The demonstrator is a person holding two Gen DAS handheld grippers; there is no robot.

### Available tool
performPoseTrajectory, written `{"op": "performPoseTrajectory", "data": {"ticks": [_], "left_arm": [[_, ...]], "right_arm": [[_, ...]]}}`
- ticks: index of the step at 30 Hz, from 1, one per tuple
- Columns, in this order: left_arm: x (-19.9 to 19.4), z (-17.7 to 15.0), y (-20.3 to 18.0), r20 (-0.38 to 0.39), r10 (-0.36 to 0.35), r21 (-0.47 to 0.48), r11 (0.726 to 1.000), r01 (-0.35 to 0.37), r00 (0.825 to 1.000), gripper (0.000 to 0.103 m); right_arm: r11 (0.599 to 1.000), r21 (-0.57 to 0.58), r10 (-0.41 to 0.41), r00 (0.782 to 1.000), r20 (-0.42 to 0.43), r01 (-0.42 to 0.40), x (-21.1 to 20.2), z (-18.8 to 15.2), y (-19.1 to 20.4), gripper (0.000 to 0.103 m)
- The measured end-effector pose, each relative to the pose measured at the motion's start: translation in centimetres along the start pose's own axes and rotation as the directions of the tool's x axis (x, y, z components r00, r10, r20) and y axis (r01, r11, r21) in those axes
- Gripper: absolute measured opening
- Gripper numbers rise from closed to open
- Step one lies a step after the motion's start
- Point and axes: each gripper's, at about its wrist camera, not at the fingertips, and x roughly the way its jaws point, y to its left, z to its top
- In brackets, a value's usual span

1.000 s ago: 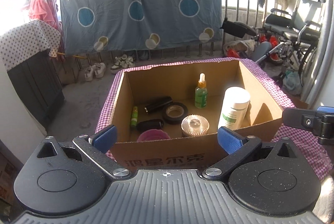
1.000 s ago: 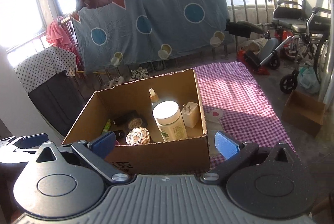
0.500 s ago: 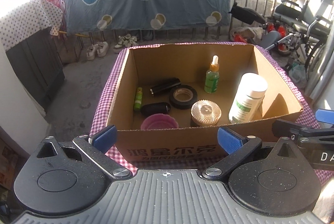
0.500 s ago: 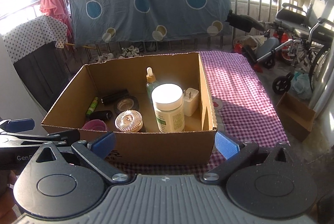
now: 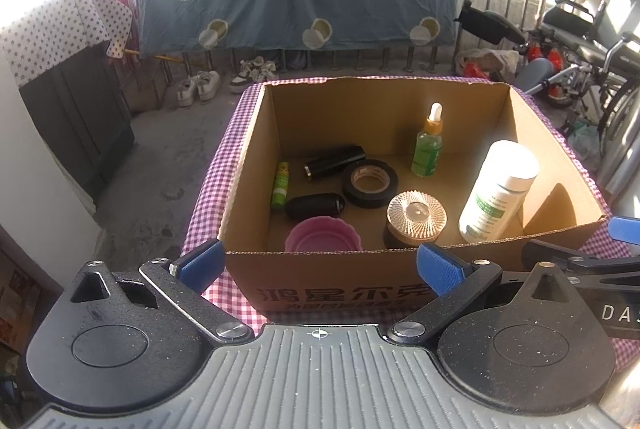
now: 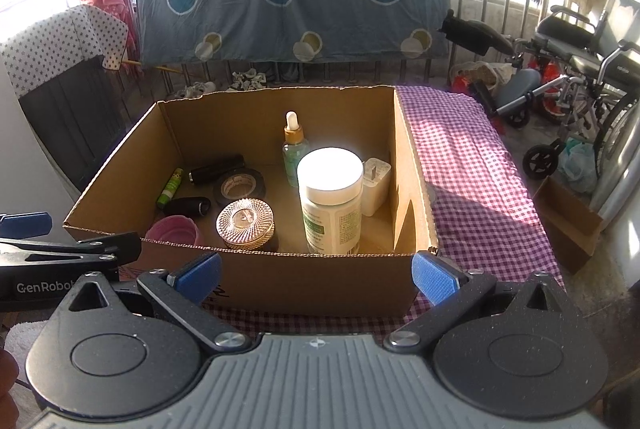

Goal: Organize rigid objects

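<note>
Our left gripper [image 5: 318, 265] and right gripper [image 6: 316, 275] hang with jaws spread wide and empty, just short of the cardboard box [image 5: 344, 285]; the white bottle [image 6: 331, 201] stands upright inside, dead ahead of the right one.

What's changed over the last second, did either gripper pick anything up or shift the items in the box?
Nothing was picked up. Both cameras now look more steeply down into the cardboard box, so both grippers have risen or tilted. The left gripper and right gripper are open and empty. The white bottle, dropper bottle, tape roll and ribbed-lid jar have not moved.
</note>
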Motion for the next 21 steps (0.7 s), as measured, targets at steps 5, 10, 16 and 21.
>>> {"op": "performPoseTrajectory", "data": {"ticks": [5,10,16,21], "left_arm": [[0.08,-0.12,0.17,-0.004,-0.011,-0.001,1.0,0.011,1.0,0.103],[0.02,-0.25,-0.09,-0.005,-0.003,0.012,1.0,0.003,1.0,0.103],[-0.16,-0.11,0.09,0.0,-0.003,0.006,1.0,0.003,1.0,0.103],[-0.12,-0.13,0.0,-0.001,0.003,0.016,1.0,-0.003,1.0,0.103]], "right_arm": [[1.0,0.017,-0.002,1.0,-0.004,0.002,0.05,0.11,-0.28,0.103],[1.0,0.023,0.0,1.0,-0.003,0.0,0.0,0.23,-0.5,0.103],[1.0,0.021,0.005,1.0,-0.002,-0.005,-0.19,0.18,-0.42,0.103],[1.0,0.029,0.009,1.0,-0.005,-0.009,-0.11,0.05,-0.34,0.103]]}}
